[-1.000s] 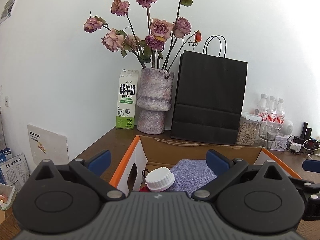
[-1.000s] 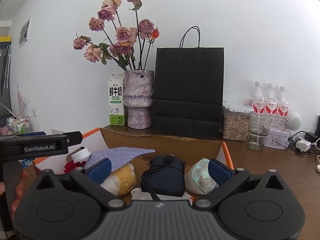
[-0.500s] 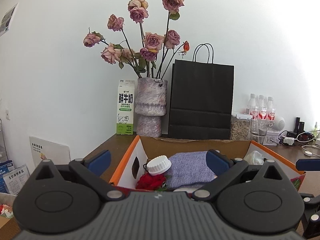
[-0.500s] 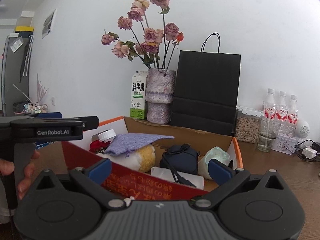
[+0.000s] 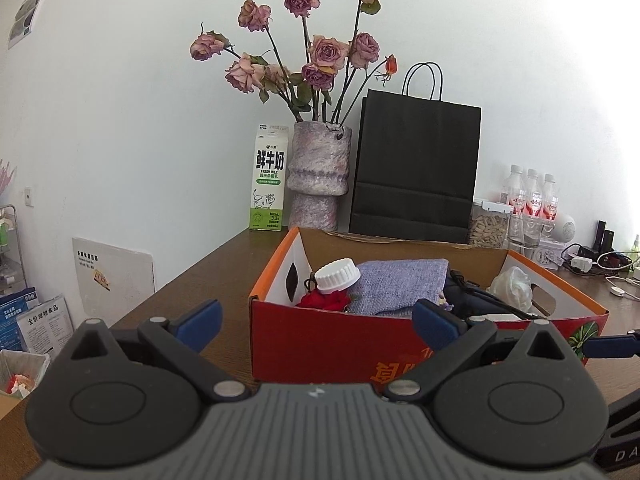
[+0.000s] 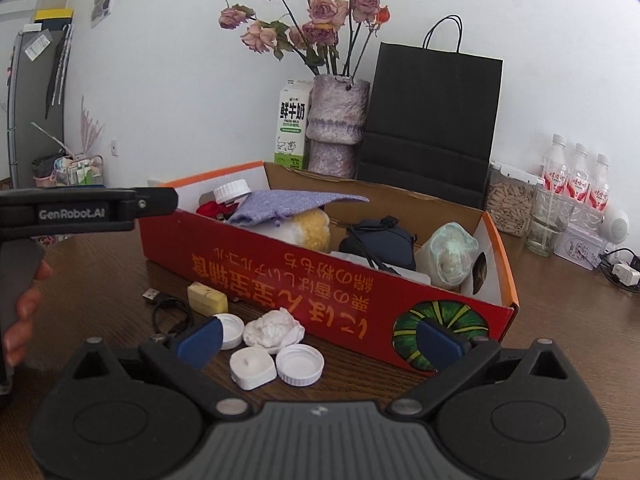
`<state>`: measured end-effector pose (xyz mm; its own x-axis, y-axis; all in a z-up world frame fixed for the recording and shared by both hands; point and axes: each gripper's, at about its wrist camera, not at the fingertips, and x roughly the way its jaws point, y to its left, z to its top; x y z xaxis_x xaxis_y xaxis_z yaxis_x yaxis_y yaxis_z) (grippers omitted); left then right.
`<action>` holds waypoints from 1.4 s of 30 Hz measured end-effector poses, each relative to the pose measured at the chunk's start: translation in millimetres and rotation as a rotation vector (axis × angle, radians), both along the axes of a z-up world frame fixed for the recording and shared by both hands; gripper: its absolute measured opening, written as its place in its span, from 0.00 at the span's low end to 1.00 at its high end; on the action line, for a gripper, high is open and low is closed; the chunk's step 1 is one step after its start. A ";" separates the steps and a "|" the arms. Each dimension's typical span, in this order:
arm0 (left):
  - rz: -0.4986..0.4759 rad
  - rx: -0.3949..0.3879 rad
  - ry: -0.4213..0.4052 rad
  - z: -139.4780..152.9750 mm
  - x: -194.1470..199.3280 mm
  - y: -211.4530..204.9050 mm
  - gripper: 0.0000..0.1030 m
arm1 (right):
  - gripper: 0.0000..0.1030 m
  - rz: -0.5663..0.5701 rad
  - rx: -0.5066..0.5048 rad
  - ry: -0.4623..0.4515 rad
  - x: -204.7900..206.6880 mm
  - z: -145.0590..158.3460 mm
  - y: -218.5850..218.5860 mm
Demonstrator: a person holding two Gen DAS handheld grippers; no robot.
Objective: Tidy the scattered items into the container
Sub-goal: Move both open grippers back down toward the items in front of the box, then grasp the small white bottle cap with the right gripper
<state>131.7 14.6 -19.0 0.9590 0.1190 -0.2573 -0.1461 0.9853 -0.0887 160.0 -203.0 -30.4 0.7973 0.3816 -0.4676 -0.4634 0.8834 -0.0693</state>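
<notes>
My right gripper [image 6: 318, 338] is spread wide and empty over two white caps [image 6: 299, 364], a crumpled tissue [image 6: 273, 330], a yellow block [image 6: 207, 299] and a cable [image 6: 170, 312]. My left gripper [image 5: 316, 320], also wide and empty, faces the red box [image 5: 344, 344].

Glossy cardboard box [image 6: 280, 280], wood-grain table [image 6: 560, 320]

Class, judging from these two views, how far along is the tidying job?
Partly done. The box already holds a purple cloth, a dark pouch and a bottle. Both the right gripper and the left gripper are open, holding nothing. Still on the table: two white caps, a crumpled tissue, a yellow block and a cable.
</notes>
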 end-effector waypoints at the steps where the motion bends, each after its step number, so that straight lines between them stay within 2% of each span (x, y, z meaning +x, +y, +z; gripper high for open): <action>1: -0.003 -0.002 0.010 -0.4 -0.6 0.6 1.00 | 0.96 -0.014 0.005 0.010 1.5 -0.5 -1.9; 2: -0.009 -0.004 0.025 -0.6 -0.8 1.0 1.00 | 0.94 -0.027 0.007 0.024 3.3 -1.2 -3.6; 4: -0.017 -0.004 0.048 -1.3 -0.8 1.0 1.00 | 0.83 -0.044 0.009 0.063 9.1 -3.8 -5.9; 12: -0.054 -0.002 0.170 -7.1 6.2 -1.2 1.00 | 0.79 -0.059 0.015 0.147 20.6 -10.1 -7.5; 20: -0.049 -0.007 0.229 -10.8 14.9 -0.1 1.00 | 0.77 -0.085 0.033 0.166 23.6 -11.3 -11.5; 24: -0.051 -0.010 0.238 -11.6 16.5 -0.2 1.00 | 0.70 -0.078 0.019 0.180 26.2 -13.0 -9.0; 29: -0.092 -0.003 0.267 -13.1 19.6 -4.3 1.00 | 0.67 -0.064 0.005 0.191 27.7 -14.6 -5.9; 32: -0.109 0.011 0.275 -13.8 19.8 -8.3 1.00 | 0.55 -0.037 0.005 0.183 25.5 -14.1 -4.3; 33: -0.118 0.014 0.281 -14.4 20.1 -9.6 1.00 | 0.44 -0.025 0.006 0.180 24.6 -13.7 -3.8; 34: -0.130 0.015 0.291 -15.1 20.6 -10.7 1.00 | 0.30 -0.013 0.007 0.176 23.7 -13.3 -3.2; 36: -0.156 0.022 0.319 -17.2 22.3 -14.0 1.00 | 0.26 -0.007 0.007 0.174 22.7 -12.7 -2.2; 42: -0.188 0.052 0.371 -22.6 27.6 -21.9 1.00 | 0.26 -0.011 0.017 0.176 23.6 -12.5 -4.5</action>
<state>159.3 -7.4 -41.5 0.8087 -0.0271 -0.5877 0.0237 0.9996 -0.0135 183.6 -207.6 -43.0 0.7078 0.3825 -0.5940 -0.4577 0.8887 0.0269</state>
